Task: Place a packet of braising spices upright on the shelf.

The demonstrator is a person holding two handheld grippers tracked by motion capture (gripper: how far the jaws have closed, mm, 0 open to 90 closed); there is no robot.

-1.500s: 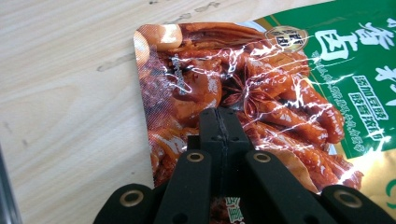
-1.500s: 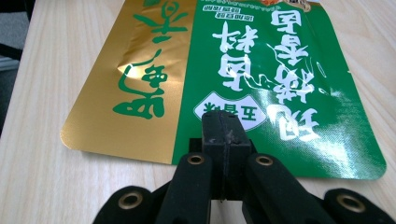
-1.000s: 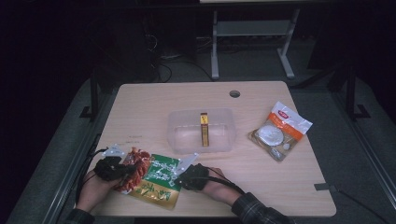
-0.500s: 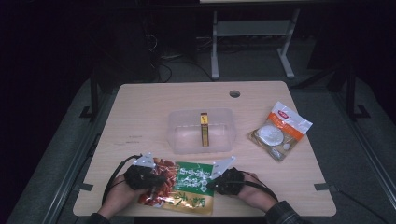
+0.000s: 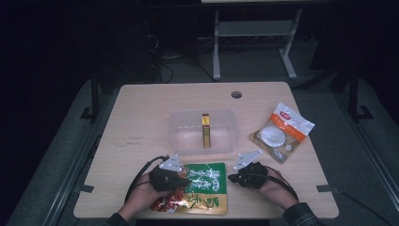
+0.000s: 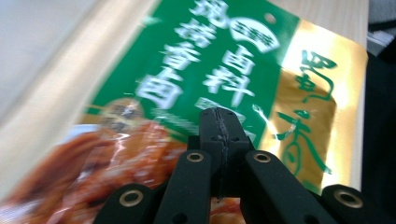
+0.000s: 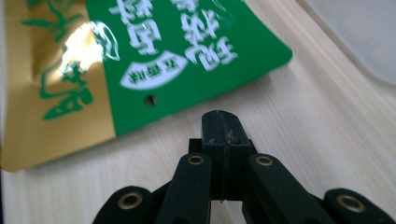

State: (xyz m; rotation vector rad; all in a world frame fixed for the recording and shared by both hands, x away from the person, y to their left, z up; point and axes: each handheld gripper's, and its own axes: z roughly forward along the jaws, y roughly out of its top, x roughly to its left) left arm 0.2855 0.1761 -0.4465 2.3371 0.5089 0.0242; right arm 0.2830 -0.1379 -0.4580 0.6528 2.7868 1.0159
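A green, gold and red food pouch (image 5: 207,188) lies flat at the table's front edge. My left gripper (image 5: 181,178) is over the pouch's left, red part; in the left gripper view its black jaws (image 6: 218,116) are shut tight with nothing between them, just above the pouch (image 6: 224,60). My right gripper (image 5: 234,178) rests just right of the pouch. In the right gripper view its jaws (image 7: 222,119) are shut and empty over bare wood, close to the pouch's green corner (image 7: 154,51).
A clear plastic container (image 5: 186,139) stands mid-table with a thin yellow and red box (image 5: 205,129) upright inside. A white and orange packet (image 5: 282,132) lies to the right. A cable hole (image 5: 236,94) sits near the wooden table's (image 5: 141,117) far edge.
Both hands have slid to the right along the front edge, and the pouch has shifted right with them, from the front left to the front centre. Both grippers stayed shut.
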